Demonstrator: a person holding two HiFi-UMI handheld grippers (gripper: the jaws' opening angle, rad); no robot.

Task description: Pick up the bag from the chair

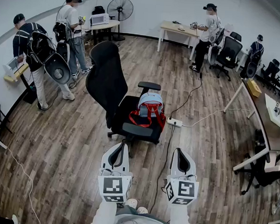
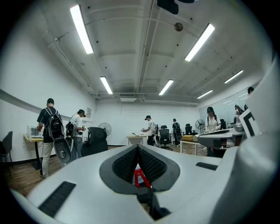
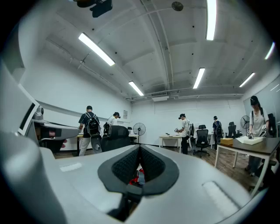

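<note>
A light blue bag with red straps (image 1: 150,107) sits on the seat of a black office chair (image 1: 107,80) in the middle of the room. My left gripper (image 1: 122,146) and right gripper (image 1: 180,152) are held side by side in front of the chair, short of it and well apart from the bag. Both are shut with nothing between the jaws. In the left gripper view the gripper (image 2: 138,148) points at the chair, and a bit of the red strap (image 2: 139,177) shows through the gap behind the closed tips. The right gripper (image 3: 139,147) likewise frames a sliver of the bag (image 3: 138,176).
A white power strip (image 1: 174,122) with cables lies on the wooden floor just right of the chair. A long desk (image 1: 267,125) runs along the right. Two people with backpacks (image 1: 38,53) stand at the left, another person (image 1: 206,34) by the far table (image 1: 178,29).
</note>
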